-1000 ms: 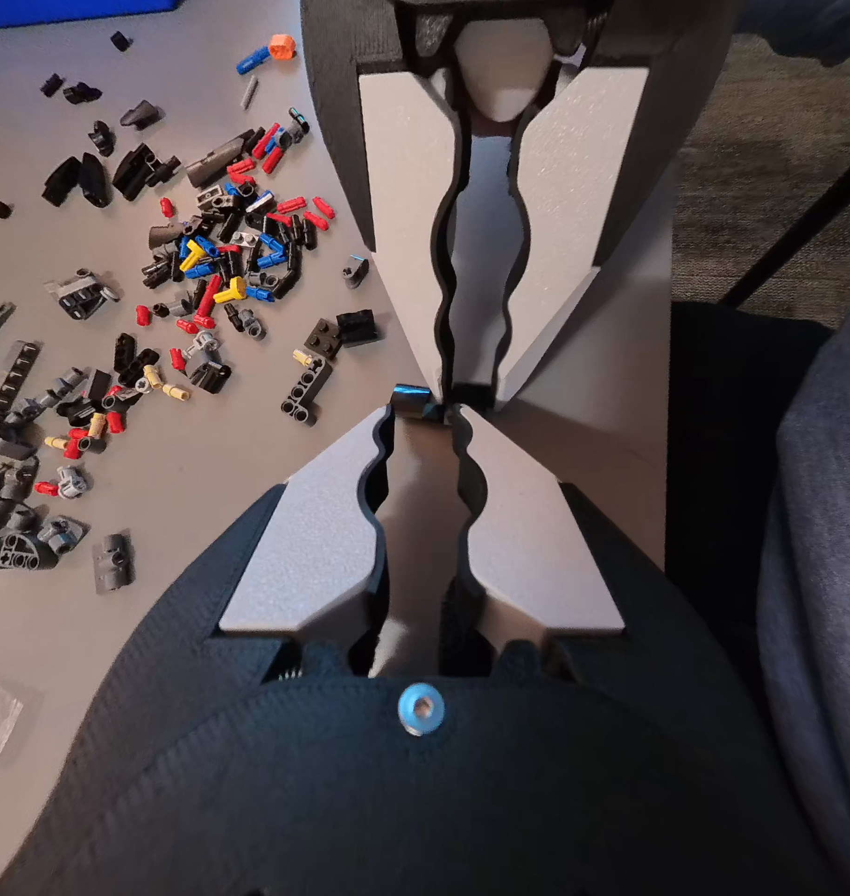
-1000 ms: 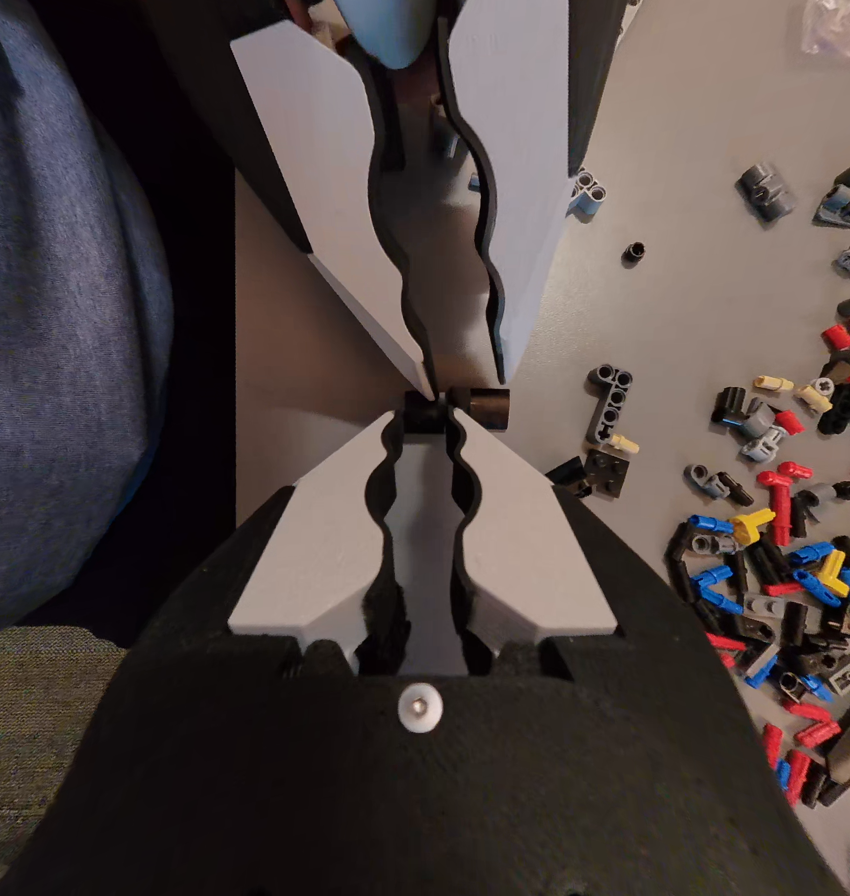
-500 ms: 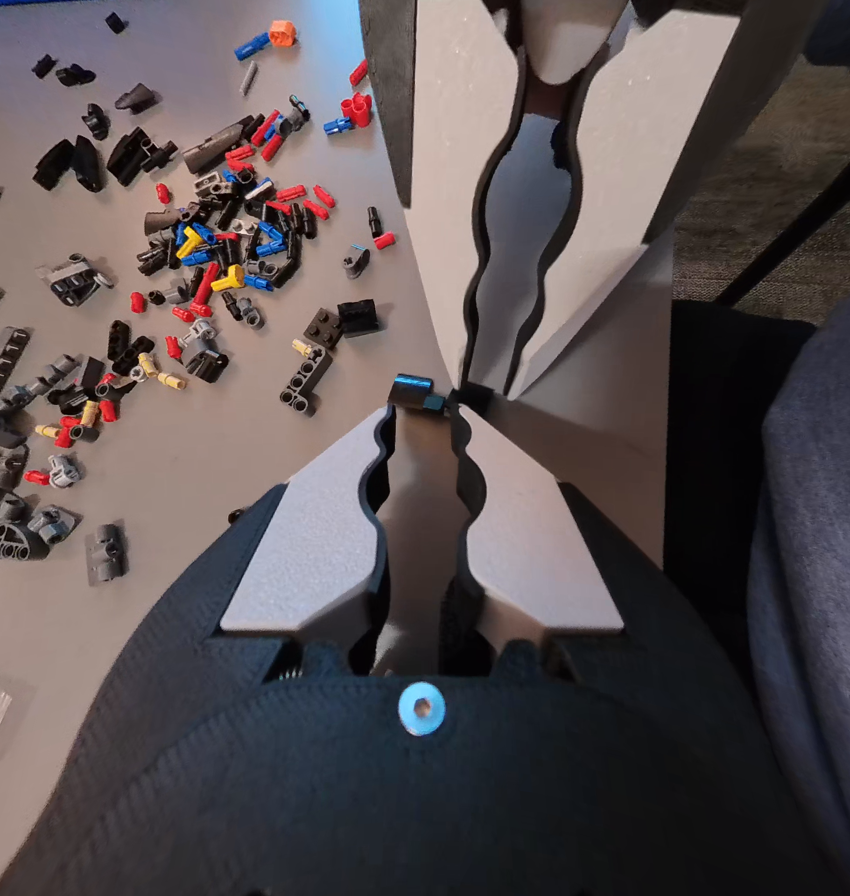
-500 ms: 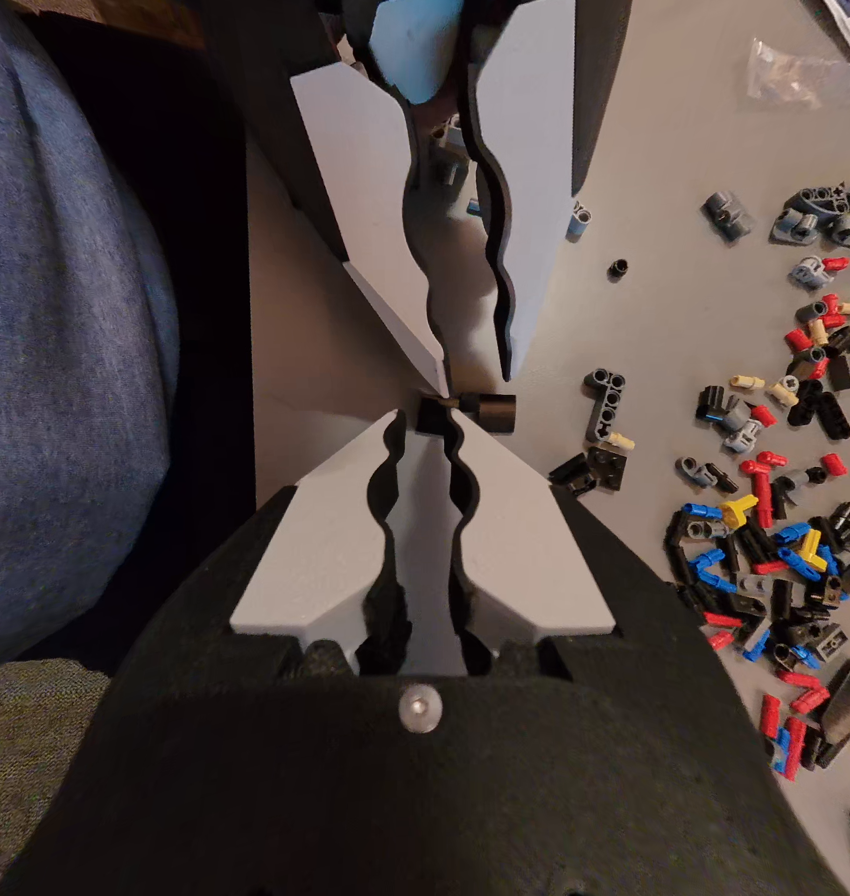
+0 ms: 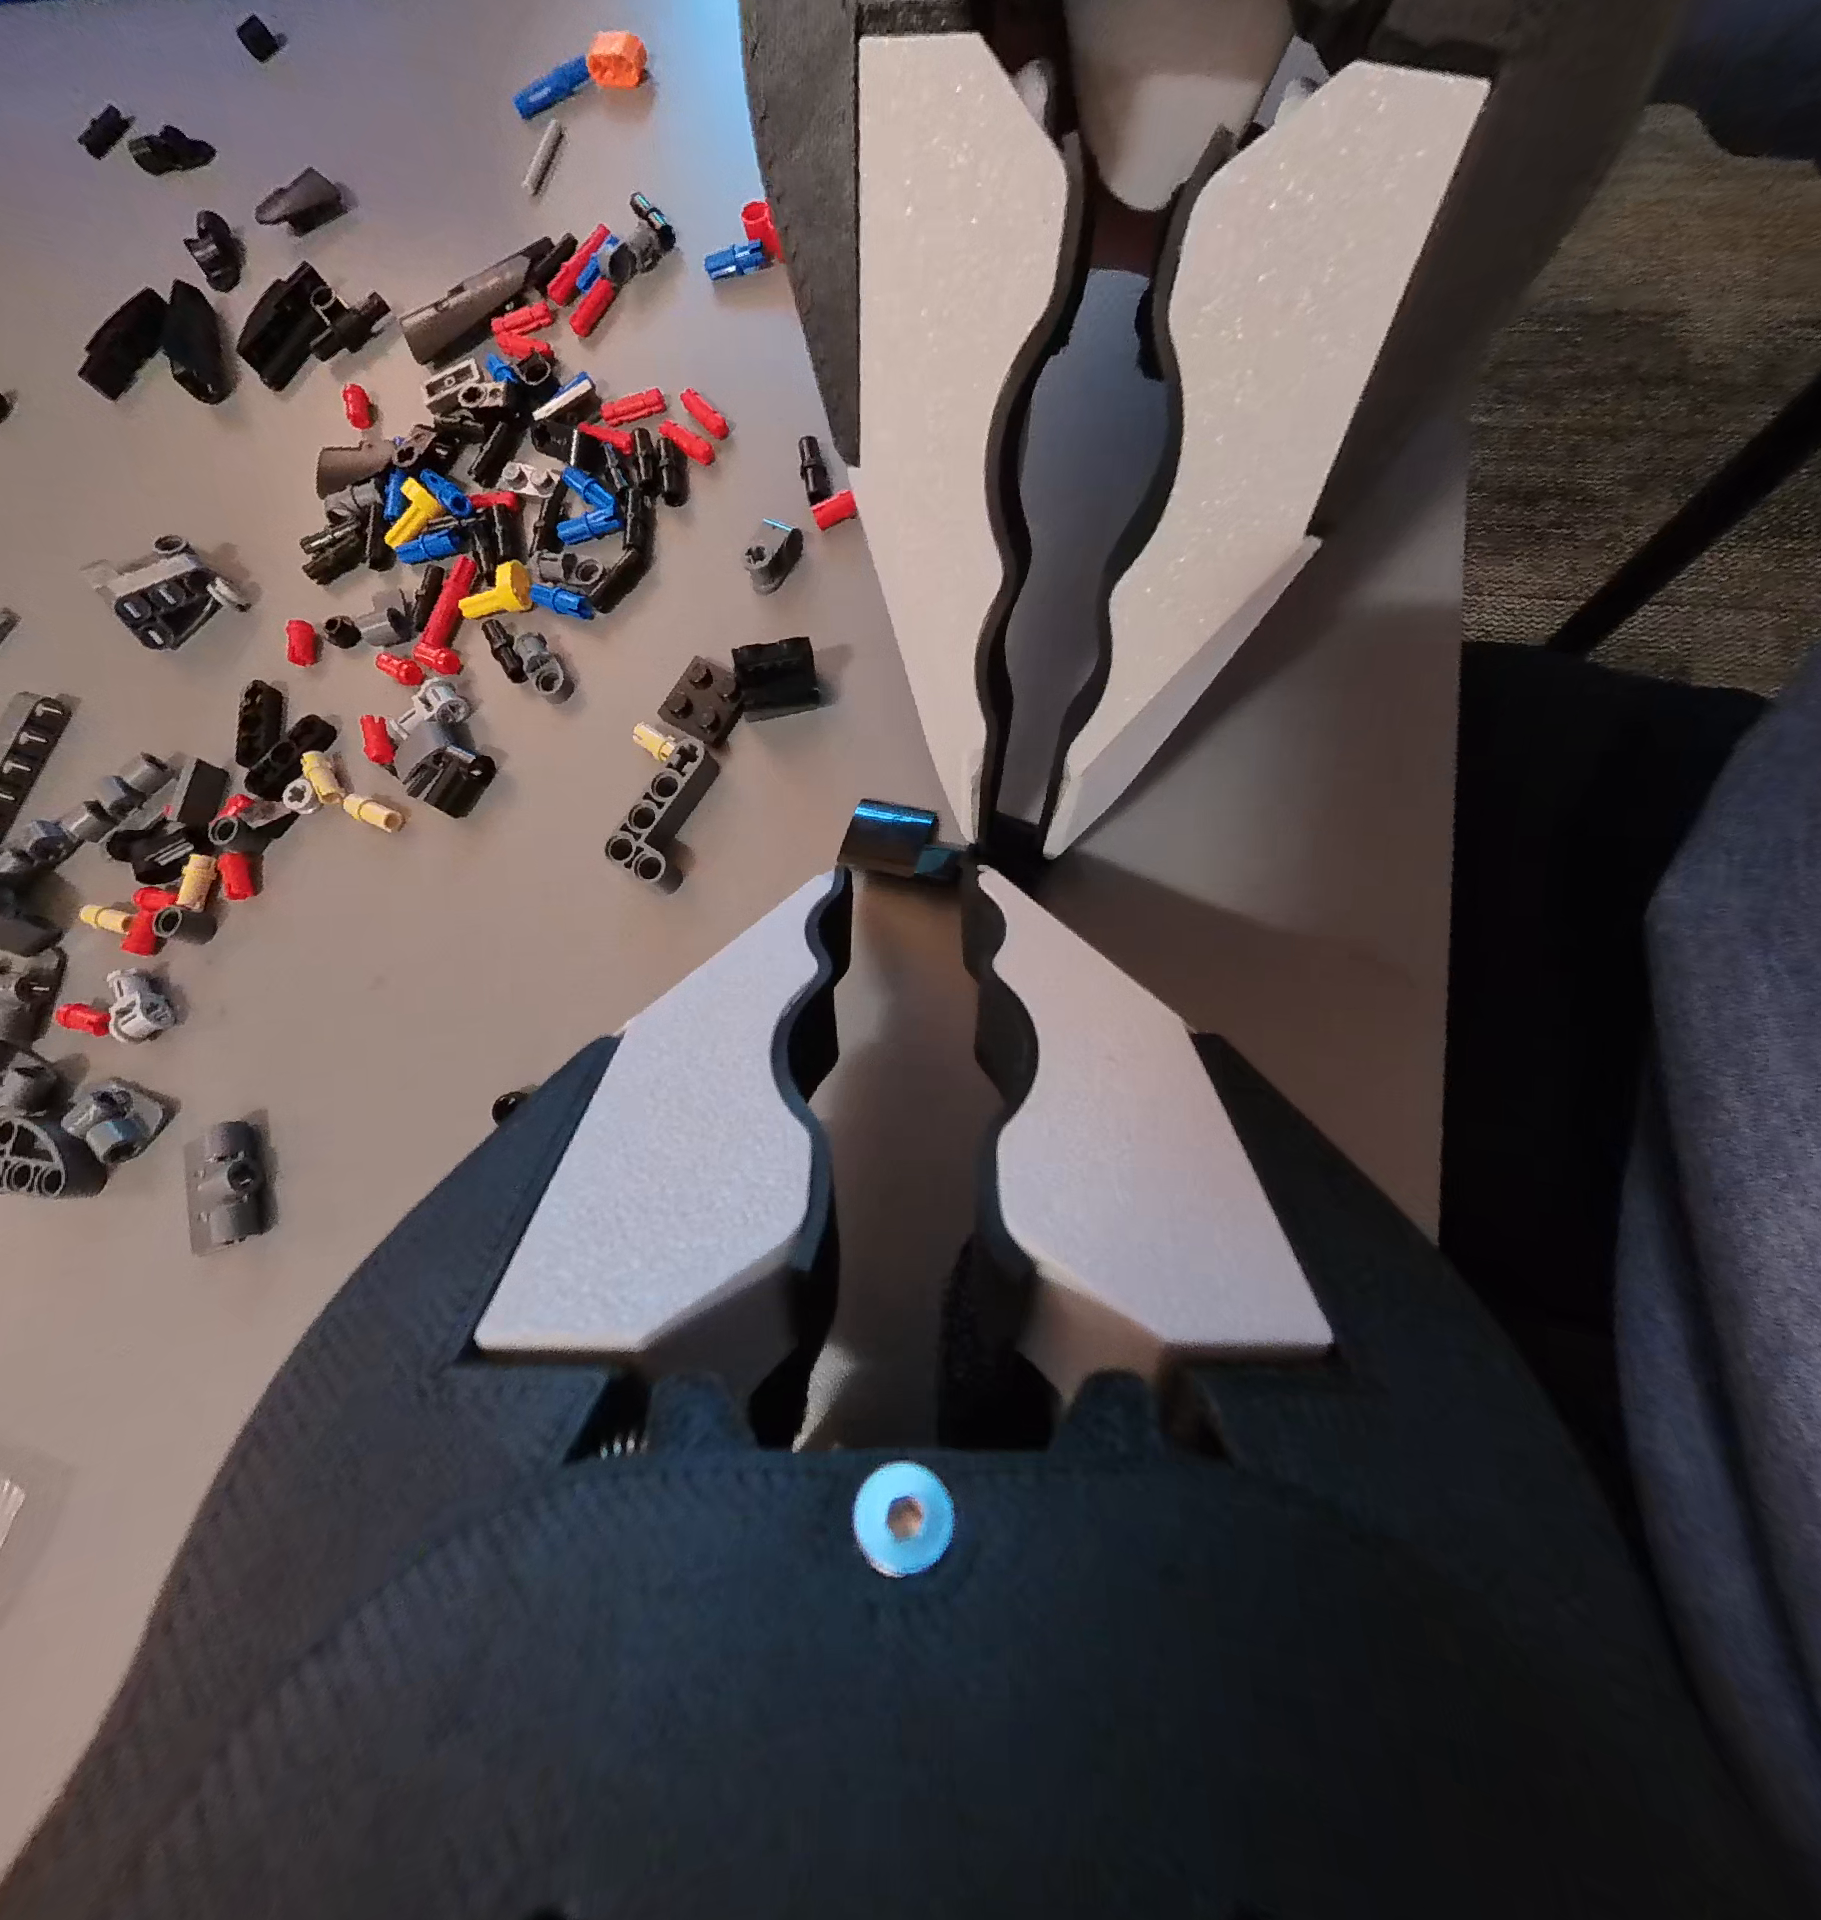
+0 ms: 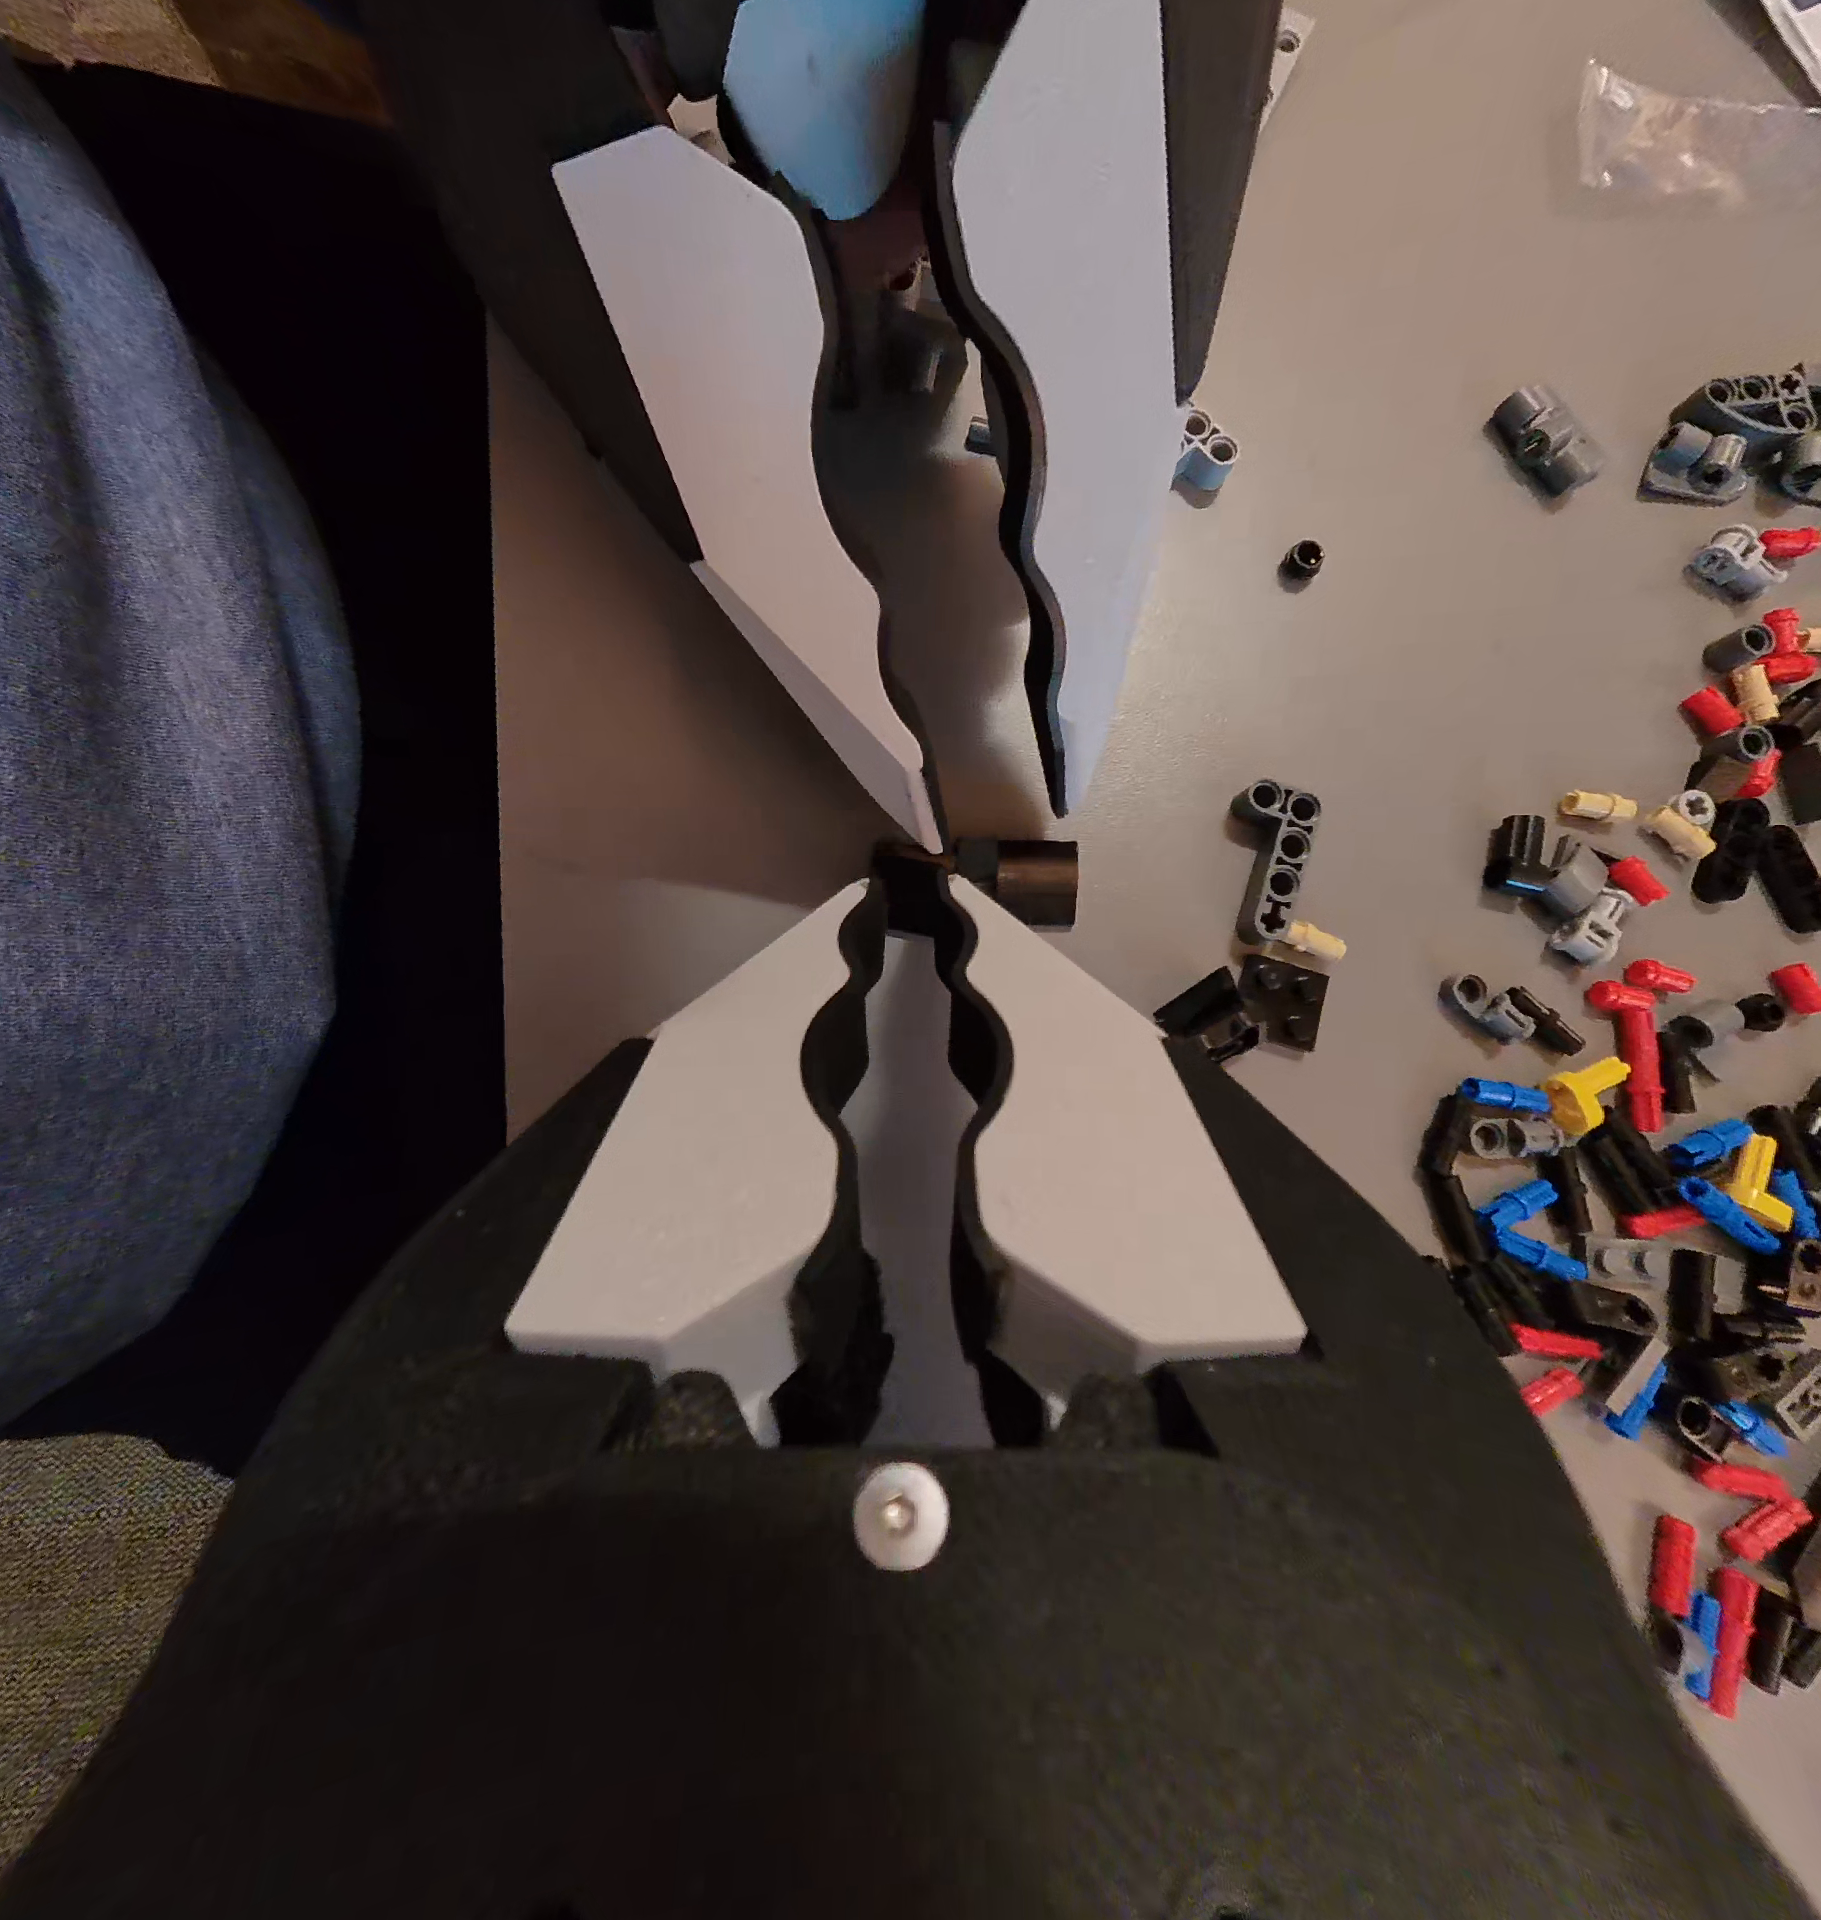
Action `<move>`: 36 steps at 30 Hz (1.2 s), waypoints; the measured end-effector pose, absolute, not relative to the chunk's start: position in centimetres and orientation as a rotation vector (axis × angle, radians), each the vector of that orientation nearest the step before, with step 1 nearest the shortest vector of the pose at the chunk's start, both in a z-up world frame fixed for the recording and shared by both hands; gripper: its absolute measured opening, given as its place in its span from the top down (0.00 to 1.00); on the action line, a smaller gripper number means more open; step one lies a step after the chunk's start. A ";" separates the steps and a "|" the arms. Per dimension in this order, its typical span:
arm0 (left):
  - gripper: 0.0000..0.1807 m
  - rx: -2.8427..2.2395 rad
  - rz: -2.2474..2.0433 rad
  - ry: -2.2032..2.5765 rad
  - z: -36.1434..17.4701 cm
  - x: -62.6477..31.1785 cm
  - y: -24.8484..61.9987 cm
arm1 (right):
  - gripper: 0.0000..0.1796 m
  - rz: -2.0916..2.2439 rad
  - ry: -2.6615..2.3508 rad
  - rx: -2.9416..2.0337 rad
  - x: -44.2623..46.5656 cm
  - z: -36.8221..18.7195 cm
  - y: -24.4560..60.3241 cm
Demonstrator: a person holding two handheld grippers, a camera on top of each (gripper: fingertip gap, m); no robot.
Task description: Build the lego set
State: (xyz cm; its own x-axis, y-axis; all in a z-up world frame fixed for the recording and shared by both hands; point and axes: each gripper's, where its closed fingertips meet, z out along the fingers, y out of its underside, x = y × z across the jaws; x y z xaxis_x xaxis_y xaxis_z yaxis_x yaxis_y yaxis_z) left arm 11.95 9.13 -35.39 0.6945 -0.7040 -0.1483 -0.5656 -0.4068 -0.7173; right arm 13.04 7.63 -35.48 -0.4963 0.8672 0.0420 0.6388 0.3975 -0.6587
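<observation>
My right gripper (image 6: 911, 899) is shut on a small black Lego piece (image 6: 911, 883). A short black cylinder (image 6: 1036, 881) sticks out sideways from that piece, past the jaws. My left gripper (image 5: 906, 883) faces it tip to tip, with its jaws a little apart. The cylinder (image 5: 890, 831) lies just beyond the left gripper's left fingertip, with a blue-tinted end beside it. The left gripper's tips (image 6: 994, 816) stand on either side of the cylinder, just short of it. In the left wrist view the right gripper (image 5: 1010, 831) comes down from the top. All of this hangs over the grey table's near edge (image 5: 1249, 935).
A spread of loose red, blue, yellow, black and grey pieces (image 5: 490, 499) covers the table; it also shows in the right wrist view (image 6: 1664, 1226). A black L-shaped beam (image 5: 662, 816) lies nearest. A clear plastic bag (image 6: 1695, 145) lies far off. A person's clothed leg (image 6: 106, 727) is beside the table edge. Less than 4 cm separates the two grippers' tips.
The left gripper has drawn back slightly, and the cylinder now sits just past its tips. More of the cylinder's joint shows beside the right gripper, which keeps its grip.
</observation>
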 end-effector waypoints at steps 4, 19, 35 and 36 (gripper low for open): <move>0.88 -2.124 -0.230 0.974 -35.4 11.8 9.0 | 0.96 0.833 -2.282 -1.296 13.1 -35.5 7.7; 0.84 -2.103 -0.191 1.005 -35.5 12.0 9.0 | 0.96 0.835 -2.281 -1.286 13.2 -35.4 7.6; 0.86 -2.098 -0.168 1.040 -35.8 11.9 8.7 | 0.97 0.830 -2.254 -1.285 13.2 -35.5 7.8; 0.86 -2.097 -0.167 1.042 -35.8 11.9 8.7 | 0.97 0.835 -2.250 -1.286 13.1 -35.5 7.8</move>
